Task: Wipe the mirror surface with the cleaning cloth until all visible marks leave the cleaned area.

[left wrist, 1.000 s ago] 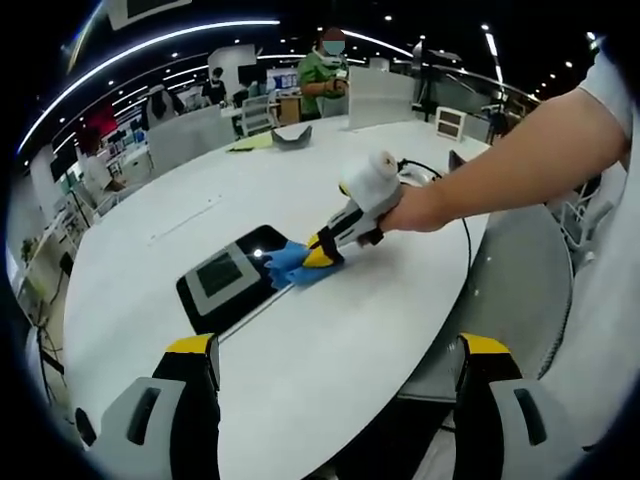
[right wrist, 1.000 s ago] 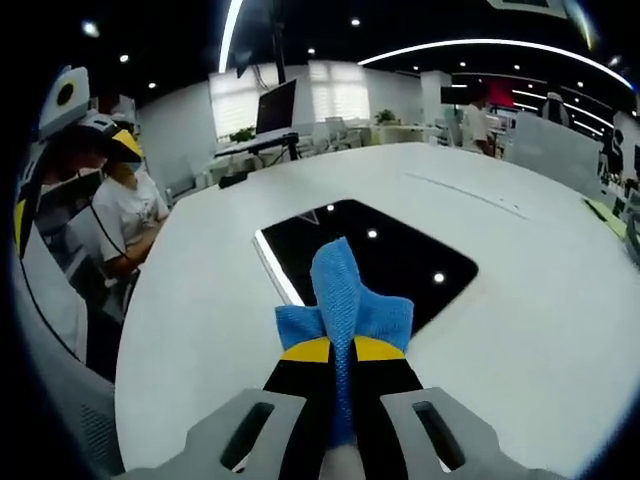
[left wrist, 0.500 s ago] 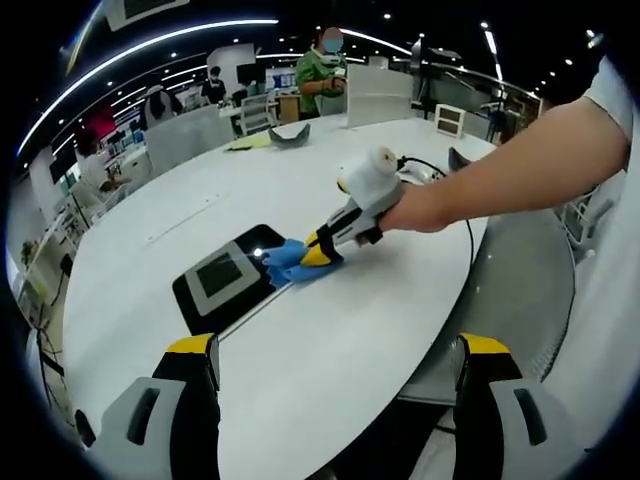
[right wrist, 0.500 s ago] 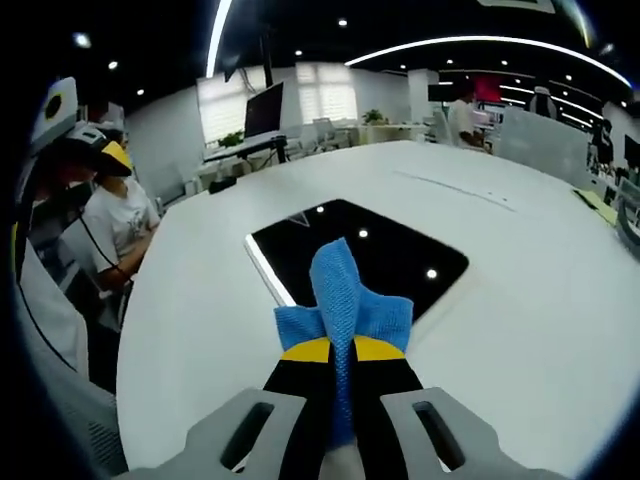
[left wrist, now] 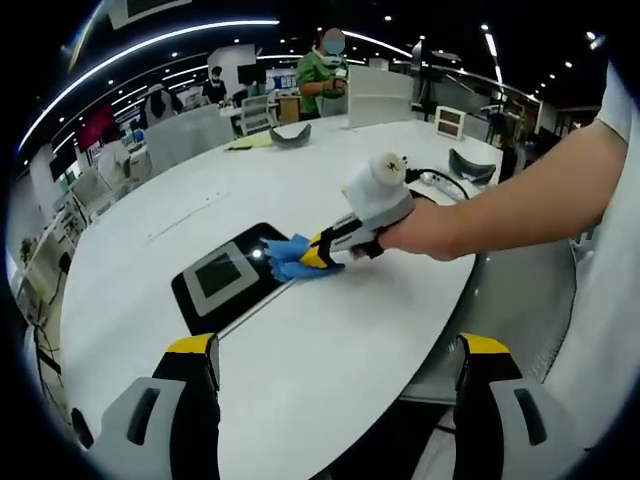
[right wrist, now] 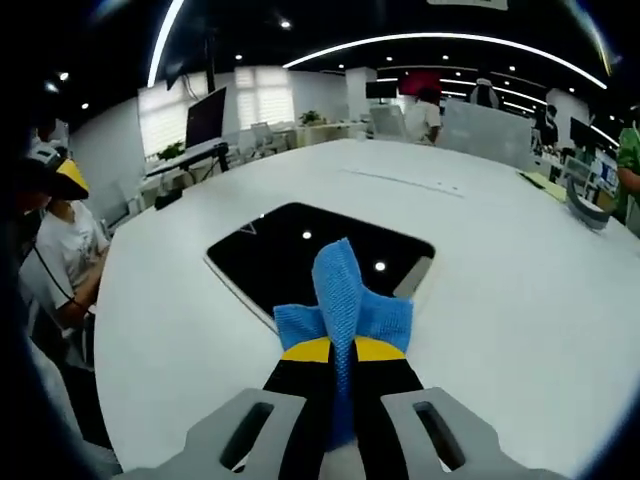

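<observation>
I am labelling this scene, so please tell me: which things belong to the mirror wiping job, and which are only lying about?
Job:
- flat dark rectangular mirror
- blue cleaning cloth
- right gripper, shut on the cloth

Lying about:
- dark curved object
- yellow paper sheet
- black cable

Both views are evenly lit by ceiling strips and spots (mirrored as bright dots in the mirror (right wrist: 318, 262)); edges are bowed by fisheye, shadows kept faint.

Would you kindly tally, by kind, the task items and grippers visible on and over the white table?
Mirrors: 1
Blue cleaning cloths: 1
Grippers: 2, the left gripper open, the right gripper shut on the cloth
Total: 4
</observation>
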A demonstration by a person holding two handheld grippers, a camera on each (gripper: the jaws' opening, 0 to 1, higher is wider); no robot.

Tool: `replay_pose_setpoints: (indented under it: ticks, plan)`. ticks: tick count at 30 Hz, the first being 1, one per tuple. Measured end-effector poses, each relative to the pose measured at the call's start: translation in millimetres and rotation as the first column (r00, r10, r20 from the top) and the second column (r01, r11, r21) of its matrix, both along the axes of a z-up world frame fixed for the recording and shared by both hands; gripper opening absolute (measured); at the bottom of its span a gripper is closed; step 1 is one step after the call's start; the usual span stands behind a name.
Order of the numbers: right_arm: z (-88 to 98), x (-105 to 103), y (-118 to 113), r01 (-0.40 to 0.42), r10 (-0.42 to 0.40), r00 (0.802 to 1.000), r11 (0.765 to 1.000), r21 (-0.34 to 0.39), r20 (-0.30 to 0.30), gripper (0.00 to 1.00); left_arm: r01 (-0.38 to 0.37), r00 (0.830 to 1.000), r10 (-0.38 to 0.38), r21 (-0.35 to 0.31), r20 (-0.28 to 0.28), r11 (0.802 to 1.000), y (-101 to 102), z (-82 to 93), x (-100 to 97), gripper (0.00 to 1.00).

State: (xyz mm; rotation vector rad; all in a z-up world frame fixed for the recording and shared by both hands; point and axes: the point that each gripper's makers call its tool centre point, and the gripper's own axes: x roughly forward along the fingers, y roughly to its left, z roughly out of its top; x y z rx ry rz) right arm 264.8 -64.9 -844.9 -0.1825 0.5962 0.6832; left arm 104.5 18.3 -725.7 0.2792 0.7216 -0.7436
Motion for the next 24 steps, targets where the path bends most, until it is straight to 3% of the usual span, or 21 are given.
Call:
replay_pose_setpoints:
  ticks: [4,6,8,19,24]
  plan:
    - [-0.1,-0.6,-0.6,0.058,-0.058,0.998,0.998,-0.013,0.015,0.01,-0.006,1.0,0.006,-0.004,0.0,1.0,3.3,0.0,0.9,0.99]
    - [-0.3,0.6,-1.6,0.05,-0.046,0.997,0.996,-0.072,0.057,0.01,-0.012,1.0,0.012,-0.007,0.0,1.0,5.7,-0.9,2.0,0.99]
    - [-0.4,-0.5,0.1,0.052,-0.046,0.997,0.995,-0.087,0.067,0.01,-0.021,1.0,0.021,-0.02,-0.003,1.0,7.1,-1.1,3.2,0.99]
    - [-0.2,0.1,-2.5,0.093,-0.087,0.994,0.993,-0.078,0.071,0.01,-0.013,1.0,0.012,-0.035,-0.009,0.999,11.9,-6.5,11.8,0.99]
    - [-0.3,0.7,-2.8,0.11,-0.106,0.992,0.992,-0.065,0.066,0.01,-0.027,0.999,0.028,-0.049,0.016,0.998,18.1,-7.4,18.4,0.99]
